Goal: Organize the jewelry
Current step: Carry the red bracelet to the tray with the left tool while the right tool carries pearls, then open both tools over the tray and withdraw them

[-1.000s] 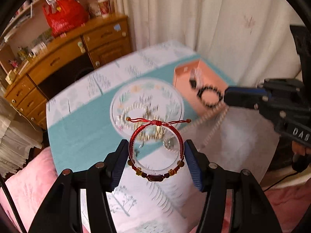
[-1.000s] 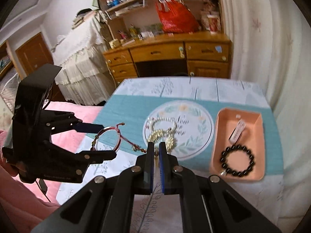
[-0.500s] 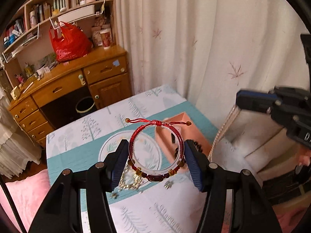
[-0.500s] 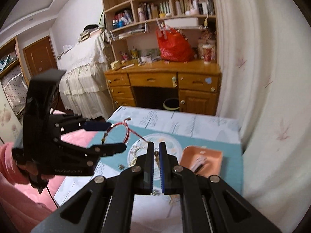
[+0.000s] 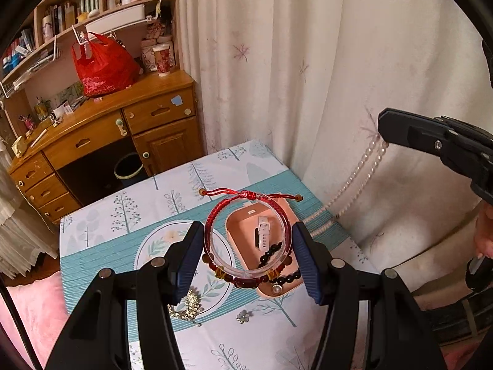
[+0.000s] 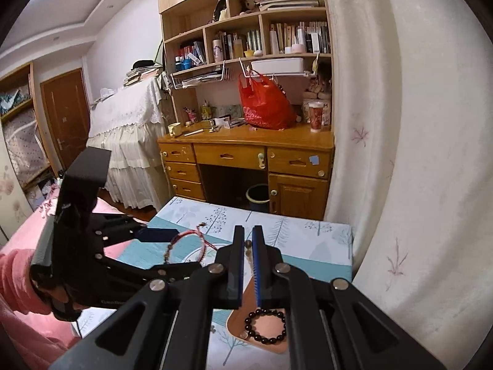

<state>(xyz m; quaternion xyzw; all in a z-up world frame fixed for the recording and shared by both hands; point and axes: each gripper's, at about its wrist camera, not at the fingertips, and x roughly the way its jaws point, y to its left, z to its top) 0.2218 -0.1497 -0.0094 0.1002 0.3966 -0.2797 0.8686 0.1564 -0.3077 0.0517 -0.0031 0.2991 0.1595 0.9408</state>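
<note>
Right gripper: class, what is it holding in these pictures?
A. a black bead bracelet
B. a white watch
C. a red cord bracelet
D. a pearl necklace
D: in the left wrist view, a pearl necklace hangs in a double strand from the shut right gripper, trailing down to the table.

Bracelet (image 5: 246,240) red cord, dark red beads; tray (image 5: 237,225) peach; tablecloth (image 5: 123,215) white, tree print, teal band.

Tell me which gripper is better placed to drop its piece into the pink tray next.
Left. The left gripper holds the red bracelet above the pink tray, while the right gripper's pearl necklace trails over the table edge.
</note>
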